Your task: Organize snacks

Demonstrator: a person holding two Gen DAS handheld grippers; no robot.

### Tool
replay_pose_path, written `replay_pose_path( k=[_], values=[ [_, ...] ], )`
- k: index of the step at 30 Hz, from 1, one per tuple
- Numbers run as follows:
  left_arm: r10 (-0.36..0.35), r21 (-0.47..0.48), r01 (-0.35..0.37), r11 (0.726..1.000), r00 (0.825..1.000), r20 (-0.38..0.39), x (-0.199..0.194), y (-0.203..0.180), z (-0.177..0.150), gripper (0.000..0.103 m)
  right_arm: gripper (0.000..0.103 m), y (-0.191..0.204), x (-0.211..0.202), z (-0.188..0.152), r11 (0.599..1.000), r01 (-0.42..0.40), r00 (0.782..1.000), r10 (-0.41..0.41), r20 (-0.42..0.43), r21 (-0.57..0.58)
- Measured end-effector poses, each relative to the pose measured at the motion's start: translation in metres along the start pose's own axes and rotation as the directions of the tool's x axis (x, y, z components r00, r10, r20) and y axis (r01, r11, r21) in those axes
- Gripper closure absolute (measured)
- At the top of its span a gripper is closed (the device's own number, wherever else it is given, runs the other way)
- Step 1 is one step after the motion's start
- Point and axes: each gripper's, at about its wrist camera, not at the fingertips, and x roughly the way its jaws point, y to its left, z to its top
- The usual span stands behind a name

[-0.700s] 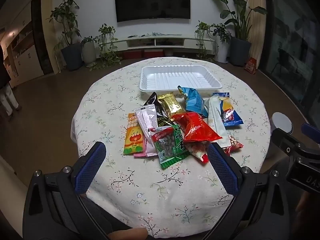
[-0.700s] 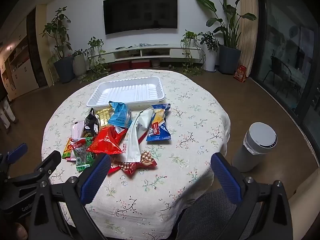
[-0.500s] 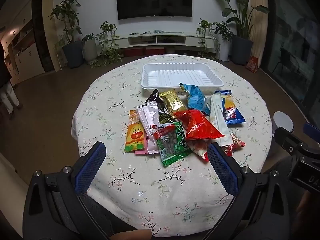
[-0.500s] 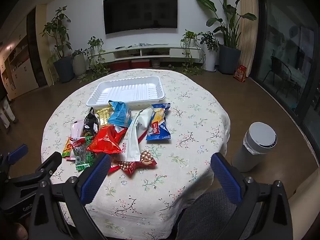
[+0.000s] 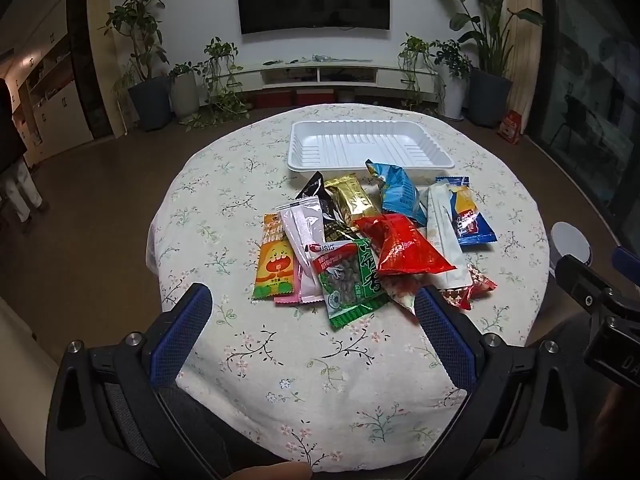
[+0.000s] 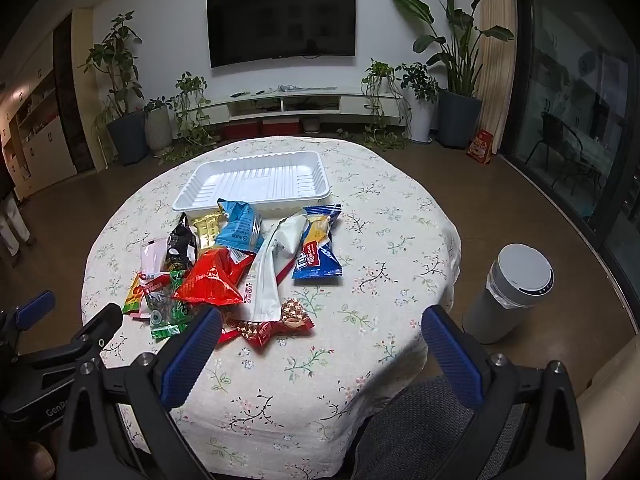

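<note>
- The left gripper (image 5: 312,328) hangs over the near edge of the round table in its floral cloth (image 5: 224,184), blue-padded fingers (image 5: 180,334) spread wide with nothing between them.
- The right gripper (image 6: 320,354) is likewise released, splayed wide above the near right edge of the table (image 6: 400,240), grasping nothing.
- A white ribbed plastic tray (image 5: 366,148) sits towards the far edge of the table; nothing lies in it.
- The snacks lie heaped mid-table, just in front of the tray:
- a puffy red foil bag (image 5: 402,246) on top of the heap, near its middle;
- a green packet of nuts with a clear window (image 5: 350,280) at the near side, touching the red bag;
- an orange sachet with a cartoon face (image 5: 274,262) on the left fringe, partly under a pale pink wrapper (image 5: 304,240);
- a black pouch (image 5: 324,204) and a gold foil pouch (image 5: 352,200) side by side behind those;
- a light blue crumpled bag (image 5: 398,192) leaning against the tray's near rim;
- a long white sachet (image 5: 444,236) beside a blue-and-yellow cake wrapper (image 5: 466,216) on the right;
- a red patterned chocolate wrapper (image 6: 276,322) nearest the right gripper.
- A grey cylindrical bin with a white lid (image 6: 510,290) stands on the floor to the table's right.
</note>
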Motion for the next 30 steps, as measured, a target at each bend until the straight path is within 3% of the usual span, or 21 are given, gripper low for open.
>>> replay_pose_path(
  k=[30],
  values=[
    [0.003,0.001,-0.003,1.0,1.0,-0.008,0.0025,-0.0022,-0.0026,0.0,0.001,0.0018,-0.0011,0.0005,1.0,0.002,1.0,-0.002,0.001,-0.002]
  ],
)
